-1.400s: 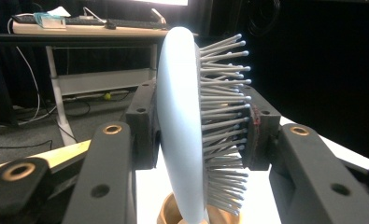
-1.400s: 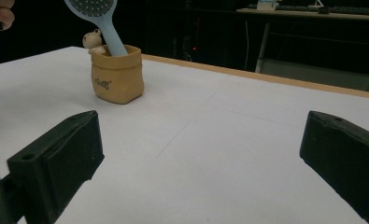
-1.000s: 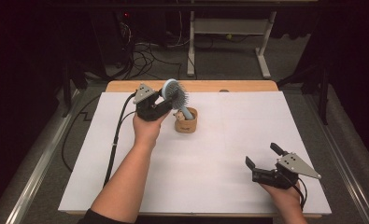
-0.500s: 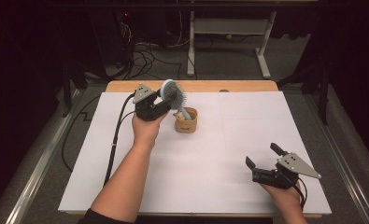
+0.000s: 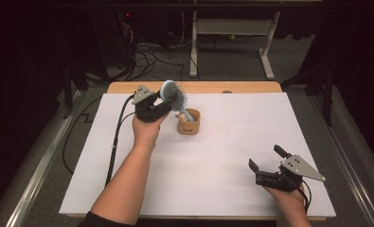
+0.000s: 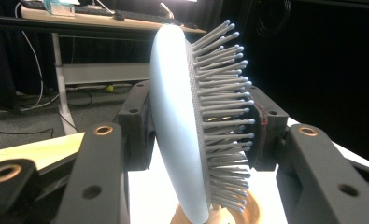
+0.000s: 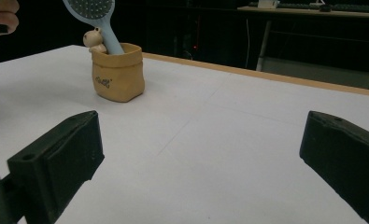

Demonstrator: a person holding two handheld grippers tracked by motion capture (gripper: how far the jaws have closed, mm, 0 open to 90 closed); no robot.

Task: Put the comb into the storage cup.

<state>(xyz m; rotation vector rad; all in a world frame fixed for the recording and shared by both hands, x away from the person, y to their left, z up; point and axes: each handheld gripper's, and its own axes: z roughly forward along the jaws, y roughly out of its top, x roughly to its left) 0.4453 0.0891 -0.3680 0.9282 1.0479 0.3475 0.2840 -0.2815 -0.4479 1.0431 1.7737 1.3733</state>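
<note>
— Left gripper (image 5: 160, 106)?
— Jaws just easing apart around the pale-blue hairbrush (image 5: 174, 98) head; its handle stands in the tan pouch-shaped pot (image 5: 188, 122) on the table (image 5: 232, 142)
— Right gripper (image 5: 266, 165)?
— Wide apart, holding nothing

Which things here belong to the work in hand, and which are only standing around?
In the work:
- hairbrush, its handle in the holder
- tan holder
- left gripper, jaws just easing apart around the brush head

Not in the work:
- right gripper, open, apart
- small figure on the holder's rim
- desk frame behind the table
- floor cables
</note>
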